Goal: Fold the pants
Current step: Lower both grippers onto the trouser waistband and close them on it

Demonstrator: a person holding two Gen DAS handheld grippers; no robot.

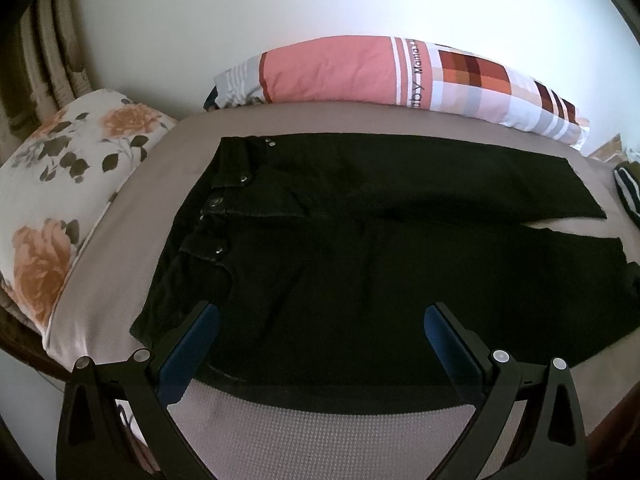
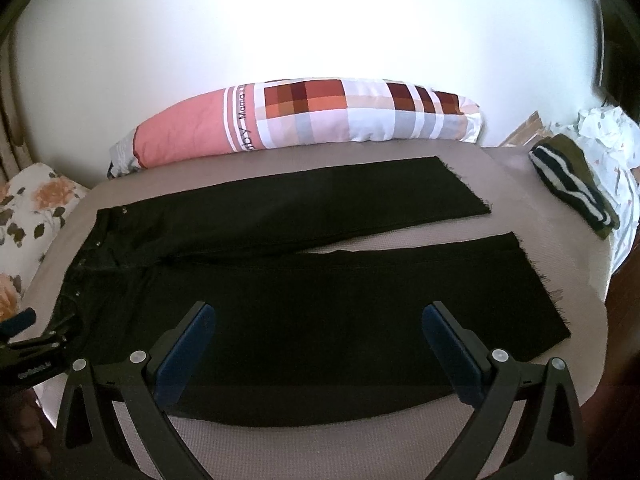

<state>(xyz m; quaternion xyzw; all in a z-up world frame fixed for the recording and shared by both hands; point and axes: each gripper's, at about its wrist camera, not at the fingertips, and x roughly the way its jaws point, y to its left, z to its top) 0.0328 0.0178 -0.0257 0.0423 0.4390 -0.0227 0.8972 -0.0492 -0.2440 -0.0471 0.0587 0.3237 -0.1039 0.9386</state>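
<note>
One pair of black pants (image 1: pixel 360 240) is laid out flat on the taupe bed cover (image 1: pixel 320 432), waistband to the left, both legs running off to the right. The legs sit side by side with a thin wedge of cover showing between them toward the cuffs, and the cuffs look raw and a bit frayed. You can see the metal buttons (image 1: pixel 218 201) on the waistband from the left wrist cam.

Left gripper (image 1: pixel 322 316) hovers over the near edge of the pants around the hip area, jaws spread wide, nothing between the blue pads (image 1: pixel 192 344). Right gripper (image 2: pixel 320 316) does the same thing further along, over the near leg, also spread wide and not pinching anything. Whether the tips actually touch the fabric, can't say.

Further out: a long pink and checked pillow (image 2: pixel 304 120) lies along the far edge against the white wall (image 2: pixel 300 20). A floral pillow (image 1: pixel 68 184) sits off the left end by the waistband. At the far right there's a folded olive thing with dark and white stripes (image 2: pixel 572 188), well apart from the cuffs, next to some crumpled white fabric (image 2: pixel 608 136).
</note>
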